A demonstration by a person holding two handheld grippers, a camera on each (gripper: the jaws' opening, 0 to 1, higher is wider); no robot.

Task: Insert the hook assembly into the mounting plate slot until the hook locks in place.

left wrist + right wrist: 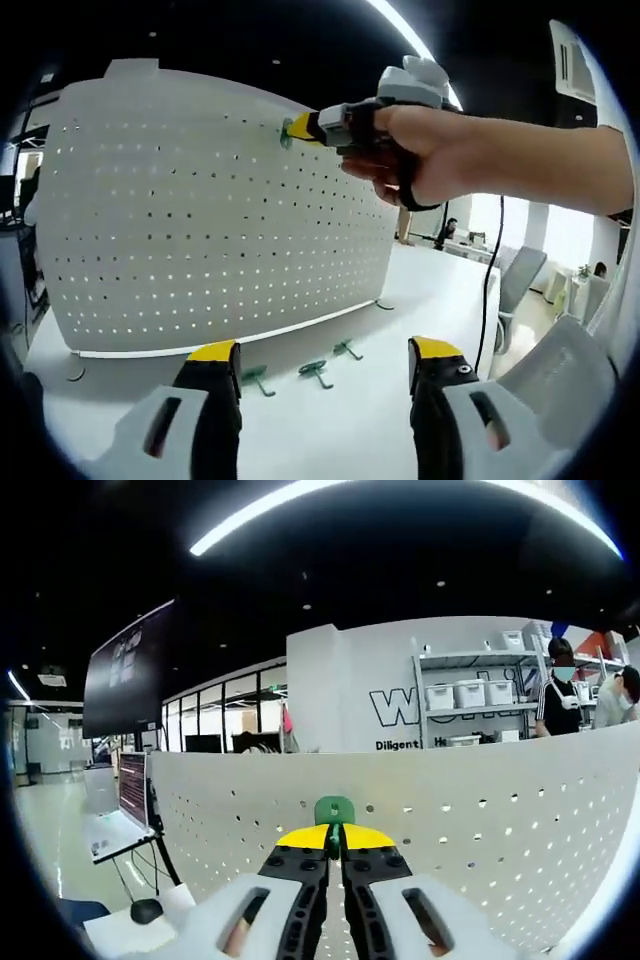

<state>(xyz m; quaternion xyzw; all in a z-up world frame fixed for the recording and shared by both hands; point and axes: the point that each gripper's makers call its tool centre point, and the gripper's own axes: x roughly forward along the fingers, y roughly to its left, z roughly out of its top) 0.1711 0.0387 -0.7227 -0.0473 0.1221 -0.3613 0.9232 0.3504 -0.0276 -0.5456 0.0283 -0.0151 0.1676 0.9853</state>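
Hook (334, 810), green, clamped in right tool (335, 832), pressed against upper part of white pegboard (200, 210); jaws together on it. Pegboard stands upright on white desk (330, 420). Left tool (325, 352) jaws apart, holding nothing, low over desk. Three spare hooks (316, 371) lie on desk near pegboard's foot.

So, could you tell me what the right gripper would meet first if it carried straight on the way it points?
Most likely the white pegboard: the right gripper, shut on a green hook, points straight at its upper part, the hook already at or almost against the board.
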